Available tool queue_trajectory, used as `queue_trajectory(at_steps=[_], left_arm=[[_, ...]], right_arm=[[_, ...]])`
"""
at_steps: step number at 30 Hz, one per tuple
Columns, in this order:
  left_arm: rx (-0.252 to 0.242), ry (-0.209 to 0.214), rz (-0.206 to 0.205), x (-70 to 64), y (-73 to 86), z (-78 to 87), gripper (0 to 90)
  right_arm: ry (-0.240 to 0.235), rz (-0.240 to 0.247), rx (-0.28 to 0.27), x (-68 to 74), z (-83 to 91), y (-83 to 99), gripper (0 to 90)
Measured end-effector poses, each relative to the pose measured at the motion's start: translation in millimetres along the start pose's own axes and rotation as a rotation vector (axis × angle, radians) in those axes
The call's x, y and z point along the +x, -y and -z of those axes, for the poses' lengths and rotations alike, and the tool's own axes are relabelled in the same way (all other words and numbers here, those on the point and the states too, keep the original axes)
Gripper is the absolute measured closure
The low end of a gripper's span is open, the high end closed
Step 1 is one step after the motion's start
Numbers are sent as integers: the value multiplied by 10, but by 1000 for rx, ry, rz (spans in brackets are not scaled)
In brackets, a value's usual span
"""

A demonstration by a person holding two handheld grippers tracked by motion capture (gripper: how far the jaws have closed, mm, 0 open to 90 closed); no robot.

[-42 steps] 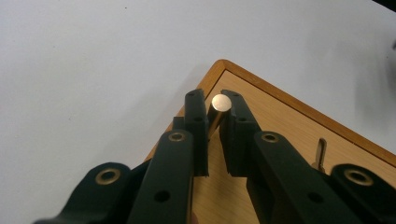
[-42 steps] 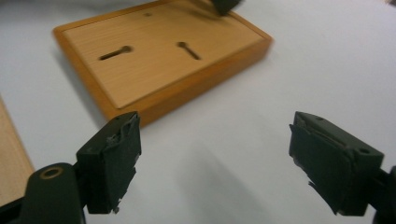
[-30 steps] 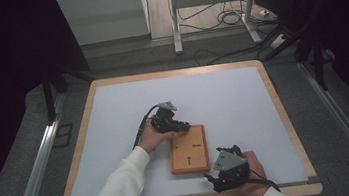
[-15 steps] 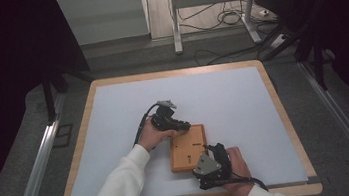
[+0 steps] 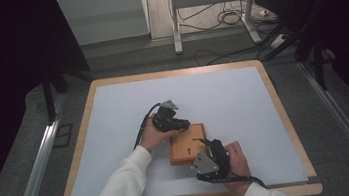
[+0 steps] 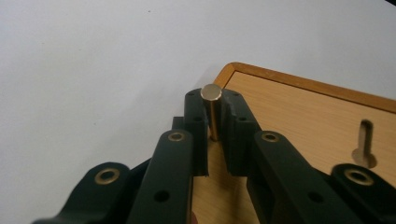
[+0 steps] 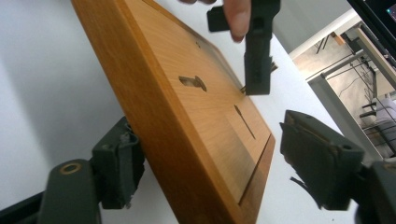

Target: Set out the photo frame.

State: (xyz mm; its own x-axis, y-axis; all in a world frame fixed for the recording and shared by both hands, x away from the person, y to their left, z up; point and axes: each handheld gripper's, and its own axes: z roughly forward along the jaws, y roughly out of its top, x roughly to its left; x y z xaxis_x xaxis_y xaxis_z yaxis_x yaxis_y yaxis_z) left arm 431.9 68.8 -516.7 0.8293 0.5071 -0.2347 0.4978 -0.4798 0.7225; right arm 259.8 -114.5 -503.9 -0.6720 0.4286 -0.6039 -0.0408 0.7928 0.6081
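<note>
Unmarked brass pin (image 6: 212, 109) in left claw (image 6: 214, 135)

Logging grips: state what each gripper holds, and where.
Left gripper: shut on the upright brass-coloured metal pin, mid-shaft. Right gripper: open, jaws astride the orange wooden board.

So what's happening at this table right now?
A person is working on a small wooden board lying on a white table, with a two-jaw tool in each hand. The left tool is shut on a brass pin, which stands upright near one corner of the board. The right tool is open, one jaw on either side of the board's near edge, not clamped on it. A keyhole-shaped slot is cut in the board's top face.
</note>
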Motion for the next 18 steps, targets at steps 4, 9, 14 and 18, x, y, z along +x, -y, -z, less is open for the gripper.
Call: queue_trajectory(at_steps=[4,9,14,18], left_arm=[[-4,-7,6,10,-4,-1,813],[-8,-8,17,23,-6,-2,803],[-8,-14,15,24,-9,4,791],[-42,-58,16,20,-13,128,714]], right_arm=[[-13,10,-10,-49,15,-53,352],[-46,-3,-23,-103,41,-73,483],[-43,19,-19,-150,62,-76,505],[-39,14,-18,-187,84,-75,514]])
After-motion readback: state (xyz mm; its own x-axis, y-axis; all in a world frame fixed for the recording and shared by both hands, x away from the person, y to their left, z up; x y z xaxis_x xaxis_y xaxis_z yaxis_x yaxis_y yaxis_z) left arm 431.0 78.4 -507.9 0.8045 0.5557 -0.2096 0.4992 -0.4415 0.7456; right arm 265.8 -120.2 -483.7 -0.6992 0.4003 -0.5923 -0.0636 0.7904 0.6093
